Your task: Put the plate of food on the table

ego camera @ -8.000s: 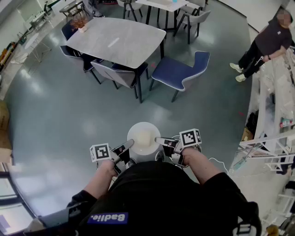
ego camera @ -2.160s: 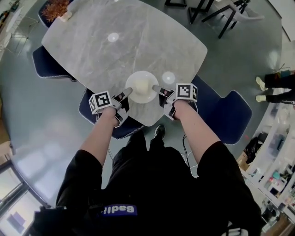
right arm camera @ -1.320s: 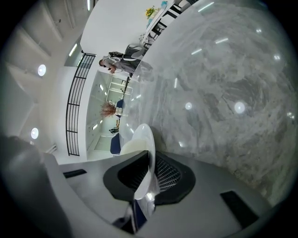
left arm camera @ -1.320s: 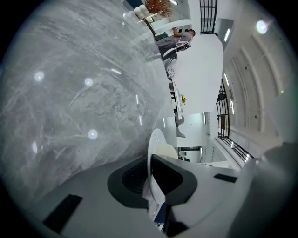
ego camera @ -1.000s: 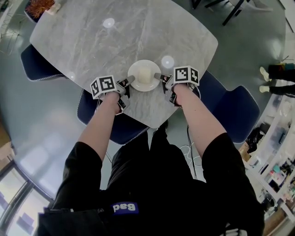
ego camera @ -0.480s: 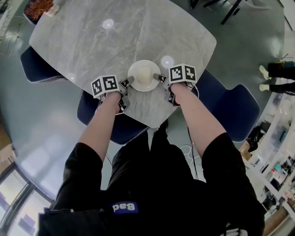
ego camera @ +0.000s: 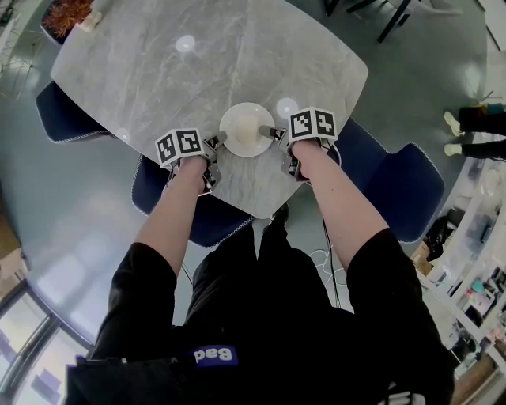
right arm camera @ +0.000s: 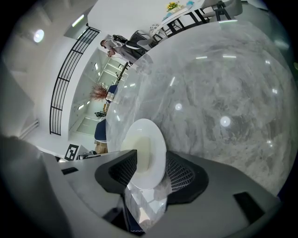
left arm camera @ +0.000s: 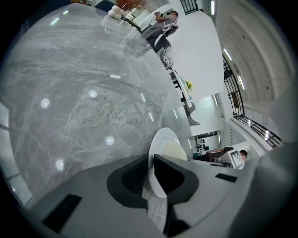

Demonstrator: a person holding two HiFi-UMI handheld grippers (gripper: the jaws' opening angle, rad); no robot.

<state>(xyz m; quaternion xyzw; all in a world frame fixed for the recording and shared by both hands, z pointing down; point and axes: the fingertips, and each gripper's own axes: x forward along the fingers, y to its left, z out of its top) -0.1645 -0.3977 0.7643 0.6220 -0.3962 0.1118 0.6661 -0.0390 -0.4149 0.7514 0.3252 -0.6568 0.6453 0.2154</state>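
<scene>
A white plate (ego camera: pixel 247 129) with a pale lump of food (ego camera: pixel 248 126) rests on the grey marble table (ego camera: pixel 237 55), close to its near edge. My left gripper (ego camera: pixel 219 138) is at the plate's left rim. In the left gripper view its jaws (left arm camera: pixel 152 172) are closed tight on the edge-on plate (left arm camera: pixel 165 144). My right gripper (ego camera: pixel 269 131) is at the right rim. Its jaws (right arm camera: pixel 149 169) have just been opening and stand wide, with the plate (right arm camera: pixel 146 148) between them and gaps on both sides.
Blue chairs stand at the table's near side (ego camera: pixel 170 198), at the right (ego camera: pixel 387 190) and at the left (ego camera: pixel 59 111). A reddish dried plant (ego camera: pixel 67 12) sits at the table's far left corner. A person's legs (ego camera: pixel 474 134) show at the right edge.
The plate, carried across the floor earlier, now lies on the table. Over the last second both hands stayed put and their marker cubes tilted slightly.
</scene>
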